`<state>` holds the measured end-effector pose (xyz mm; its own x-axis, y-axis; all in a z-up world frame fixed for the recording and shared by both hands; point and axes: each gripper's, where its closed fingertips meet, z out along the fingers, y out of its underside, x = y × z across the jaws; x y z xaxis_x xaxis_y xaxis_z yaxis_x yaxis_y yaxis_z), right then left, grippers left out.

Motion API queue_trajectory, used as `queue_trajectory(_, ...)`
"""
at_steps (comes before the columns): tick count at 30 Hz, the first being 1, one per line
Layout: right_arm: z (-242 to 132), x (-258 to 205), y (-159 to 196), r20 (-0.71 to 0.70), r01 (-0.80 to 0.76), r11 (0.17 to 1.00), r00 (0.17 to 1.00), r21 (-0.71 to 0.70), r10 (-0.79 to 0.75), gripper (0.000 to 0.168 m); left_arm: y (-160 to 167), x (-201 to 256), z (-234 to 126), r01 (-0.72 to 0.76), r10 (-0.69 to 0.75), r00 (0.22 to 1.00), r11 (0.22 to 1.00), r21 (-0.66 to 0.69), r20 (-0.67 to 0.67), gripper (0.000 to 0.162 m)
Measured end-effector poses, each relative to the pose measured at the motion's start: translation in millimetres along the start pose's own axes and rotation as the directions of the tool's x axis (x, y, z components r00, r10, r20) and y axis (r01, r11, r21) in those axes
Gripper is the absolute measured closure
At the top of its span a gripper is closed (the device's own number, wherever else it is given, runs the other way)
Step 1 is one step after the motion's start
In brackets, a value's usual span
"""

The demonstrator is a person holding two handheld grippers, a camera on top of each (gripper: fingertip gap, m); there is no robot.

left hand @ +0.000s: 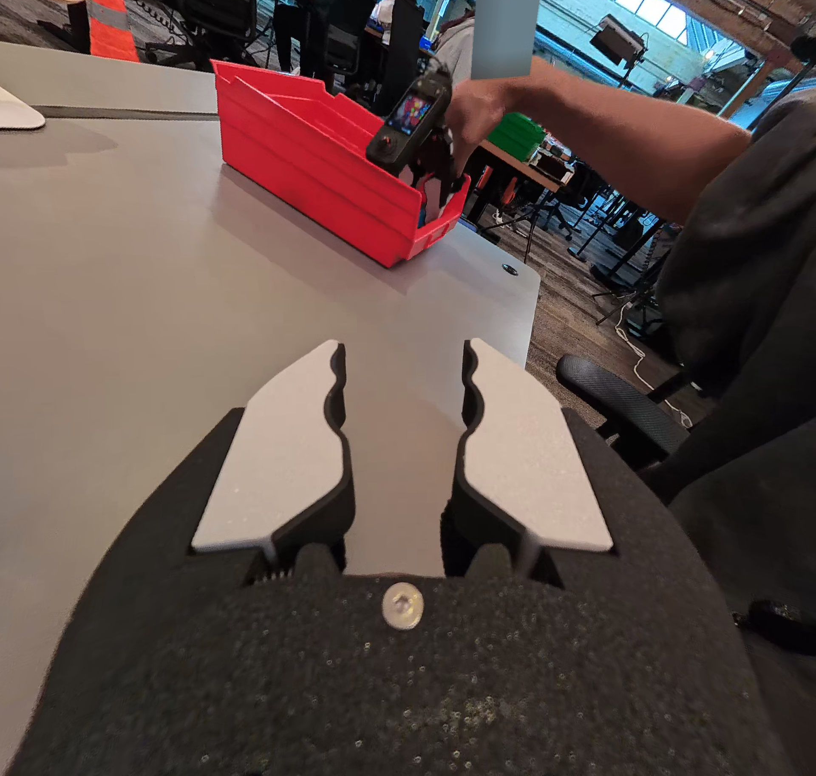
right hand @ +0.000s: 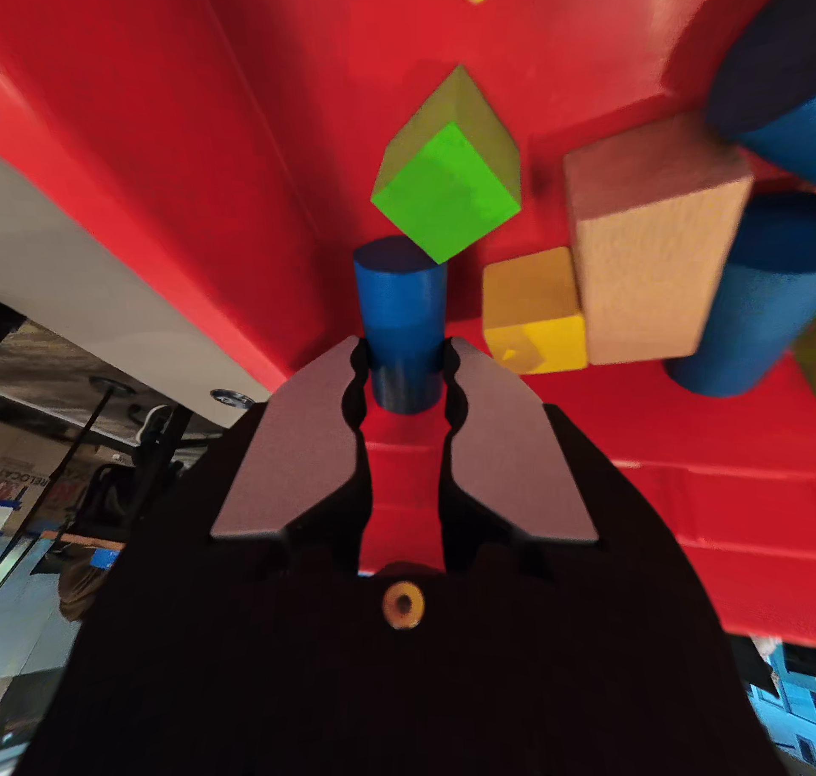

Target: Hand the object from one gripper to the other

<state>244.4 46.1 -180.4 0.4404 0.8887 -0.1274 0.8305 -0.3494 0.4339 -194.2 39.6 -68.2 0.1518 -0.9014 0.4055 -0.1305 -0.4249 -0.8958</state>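
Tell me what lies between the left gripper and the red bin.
Only bare grey table lies between the left gripper and the red bin, as the left wrist view shows.

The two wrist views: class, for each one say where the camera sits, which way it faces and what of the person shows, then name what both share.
Left wrist view: sits behind the left tongs, open and empty above the grey table, facing the red bin; the person's right hand and arm show.
Right wrist view: sits behind the right tongs, looking down into the bin at a small blue cylinder between the fingers; no body part shows.
Shared: the red bin and the right tongs.
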Motion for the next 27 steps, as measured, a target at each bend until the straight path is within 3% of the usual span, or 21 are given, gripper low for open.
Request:
queue_trajectory(10, 6.5, 4.3, 4.4, -0.034, -0.061, 0.998, 0.998, 0.025, 0.062, 0.134, 4.7, -3.1, 3.5, 0.012, -0.012, 1.000, 1.000, -0.020, -0.003, 0.112)
queue_trajectory(13, -26.9, 5.8, 12.7, -0.115, -0.132, 0.989, 0.983, 0.068, 0.139, 0.125, 2.2, -2.8, 1.6, 0.008, -0.008, 1.000, 1.000, -0.011, 0.001, 0.112)
queue_trajectory(16, -84.2, -2.8, 0.7, -0.186, -0.219, 0.916, 0.938, 0.337, 0.293, 0.117, 1.9, -4.0, -0.4, -0.003, 0.003, 1.000, 1.000, -0.008, 0.011, 0.112)
queue_trajectory(19, -137.3, -20.6, -20.3, -0.237, -0.219, 0.703, 0.839, 0.677, 0.490, 0.118, 1.0, -6.5, -1.1, -0.011, 0.011, 0.999, 1.000, -0.003, 0.032, 0.112)
queue_trajectory(20, -149.4, -31.3, -29.5, -0.203, -0.207, 0.582, 0.803, 0.786, 0.560, 0.117, -0.6, -5.7, -1.6, -0.016, 0.015, 0.999, 1.000, 0.004, 0.035, 0.112)
queue_trajectory(22, -162.7, -56.9, -50.8, -0.013, -0.211, 0.250, 0.739, 0.945, 0.674, 0.112, -2.6, -4.9, -3.4, -0.044, 0.044, 0.998, 0.999, 0.012, 0.052, 0.110)
queue_trajectory(24, -155.3, -83.2, -69.8, 0.211, -0.239, -0.056, 0.697, 0.969, 0.685, 0.110, -2.3, -6.4, -5.8, -0.090, 0.089, 0.992, 0.996, -0.002, 0.085, 0.110)
queue_trajectory(26, -139.5, -95.9, -68.1, 0.319, -0.184, -0.261, 0.580, 0.948, 0.750, 0.103, 1.3, -9.9, -8.0, -0.132, 0.139, 0.982, 0.989, -0.059, 0.126, 0.111)
queue_trajectory(27, -128.9, -100.6, -59.5, 0.329, -0.110, -0.317, 0.498, 0.942, 0.803, 0.108, 0.8, -12.7, -9.3, -0.155, 0.164, 0.974, 0.985, -0.072, 0.157, 0.111)
